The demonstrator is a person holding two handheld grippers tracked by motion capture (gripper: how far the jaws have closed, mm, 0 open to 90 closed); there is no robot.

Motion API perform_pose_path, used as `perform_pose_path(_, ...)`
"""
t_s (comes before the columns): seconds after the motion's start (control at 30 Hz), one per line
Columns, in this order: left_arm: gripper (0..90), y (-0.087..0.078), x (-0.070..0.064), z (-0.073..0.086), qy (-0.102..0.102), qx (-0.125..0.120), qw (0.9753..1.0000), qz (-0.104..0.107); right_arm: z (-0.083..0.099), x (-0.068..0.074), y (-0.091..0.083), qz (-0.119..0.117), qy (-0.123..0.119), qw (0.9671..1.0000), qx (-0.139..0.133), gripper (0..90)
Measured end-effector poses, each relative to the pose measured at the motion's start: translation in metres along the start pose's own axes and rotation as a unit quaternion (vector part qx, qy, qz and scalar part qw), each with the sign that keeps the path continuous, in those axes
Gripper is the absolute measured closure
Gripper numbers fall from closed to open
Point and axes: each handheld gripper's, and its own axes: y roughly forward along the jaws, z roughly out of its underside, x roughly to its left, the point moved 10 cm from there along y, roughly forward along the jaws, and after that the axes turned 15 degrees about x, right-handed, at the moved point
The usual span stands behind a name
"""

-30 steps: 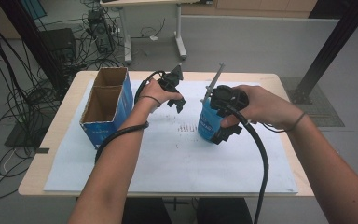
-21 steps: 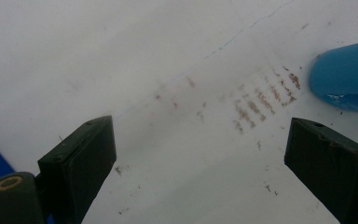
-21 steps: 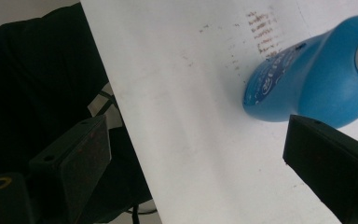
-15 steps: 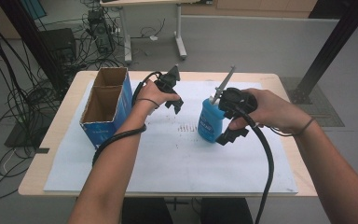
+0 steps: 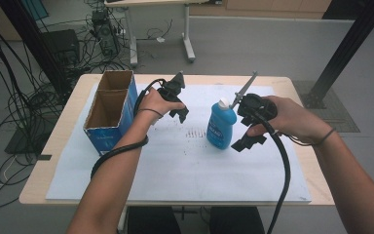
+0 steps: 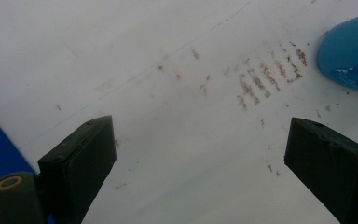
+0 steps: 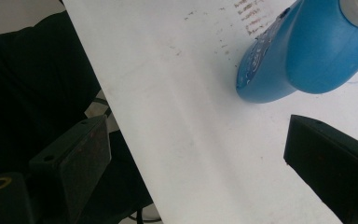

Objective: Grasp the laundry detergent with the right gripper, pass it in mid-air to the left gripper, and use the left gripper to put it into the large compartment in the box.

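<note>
- Your right gripper [image 5: 246, 139] hangs just beside the blue bottle [image 5: 220, 127], on its right. Its jaws are spread wide with nothing between them; in the right gripper view the bottle [image 7: 303, 51] sits ahead of the jaws and off toward the right-hand one, apart from both.
- Your left gripper [image 5: 179, 108] hovers over the white sheet [image 5: 175, 165], between the blue cardboard box [image 5: 108, 113] and the bottle. Its jaws are also wide apart and hold nothing; the left gripper view looks down on bare sheet with brown smudges [image 6: 261, 79].
- The bottle stands upright on the sheet, near the middle of the table [image 5: 39, 185]. Its long axis runs vertical, and its white cap [image 5: 223, 104] points up.
- As I read it, you are between grasps: the bottle is standing free and the two-compartment box is open at the top, both compartments looking empty.
- If the bottle is bound for the box, the next move calls for you to bring one gripper around the bottle's body, squarely across its narrow faces, before closing.
- Grip below the shoulder, not at the cap; the body looks smooth and may slip or tip if caught off-centre.
</note>
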Motion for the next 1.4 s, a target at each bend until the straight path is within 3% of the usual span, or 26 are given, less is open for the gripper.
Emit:
perform_pose_path(0.5, 9.4, 0.003, -0.005, 0.022, 0.006, -0.003, 1.0000, 0.000, 0.012, -0.008, 0.006, 0.002, 0.019, 0.9998, -0.004, 6.1)
perform_pose_path(1.4, 9.4, 0.001, -0.024, 0.060, 0.016, -0.034, 0.9992, 0.014, 0.030, -0.021, 0.023, -0.002, 0.056, 0.9983, -0.018, 6.1)
